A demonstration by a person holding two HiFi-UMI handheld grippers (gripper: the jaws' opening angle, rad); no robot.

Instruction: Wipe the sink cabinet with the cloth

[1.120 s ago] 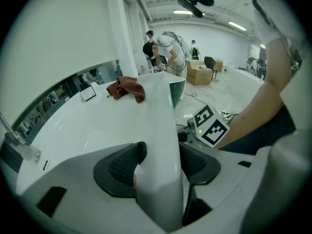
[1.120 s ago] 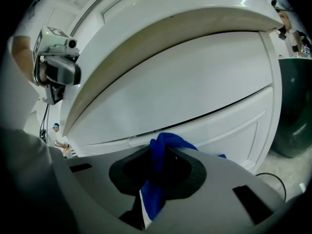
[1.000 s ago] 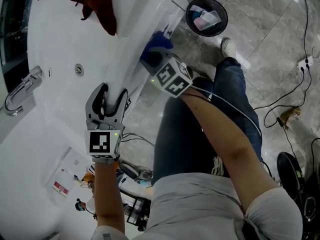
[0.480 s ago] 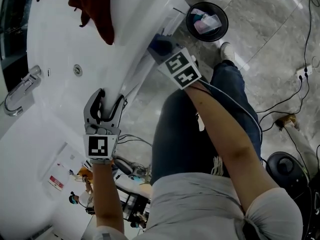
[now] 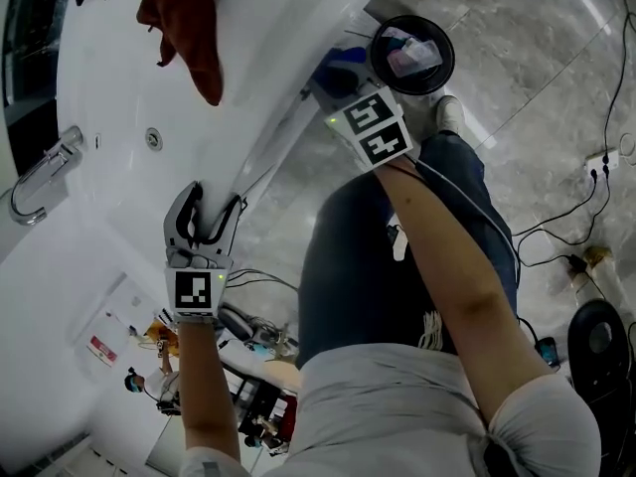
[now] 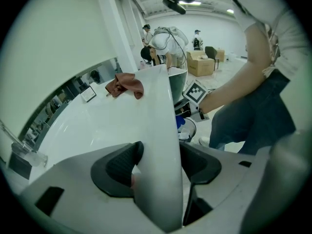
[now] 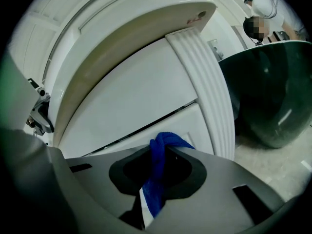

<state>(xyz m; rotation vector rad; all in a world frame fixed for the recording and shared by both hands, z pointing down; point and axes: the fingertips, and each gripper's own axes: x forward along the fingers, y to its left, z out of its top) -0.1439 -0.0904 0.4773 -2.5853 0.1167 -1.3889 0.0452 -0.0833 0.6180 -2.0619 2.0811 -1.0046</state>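
At the front of the sink cabinet [image 7: 131, 101] the wiping step looks to be in hand. Its face is a broad, smooth, glossy white panel that bows outward, split by a thin dark seam and ending in a fluted upright strip [image 7: 204, 87]. Above it the counter [image 5: 119, 78] is the same hard white gloss, with a rounded overhanging rim and a chrome tap [image 5: 40, 172] at its far side.

On the grey marbled floor just beside the cabinet's end stands a dark round bin [image 5: 411, 56], smooth-walled, with litter in it.

The left gripper [image 5: 204, 212] sits astride the counter rim. Its jaws have just been opening and stand wide, with the rim between the ribbed black pads and no clear pressure on it. It appears to serve only as a brace.

A rust-red cloth [image 5: 189, 23] lies crumpled and soft on the counter top, well apart from both grippers.

The right gripper [image 7: 157, 155] is clamped on the blue cloth [image 7: 163, 143], a nubbly, towelling-like rag bunched into a knot that pokes past the jaw tips, at or just off the lower panel near the fluted strip.

The next move probably calls for keeping that wad pressed flat to the curved face and following its bow along the panel. It should clear the bin and not snag in the seam or the flutes.
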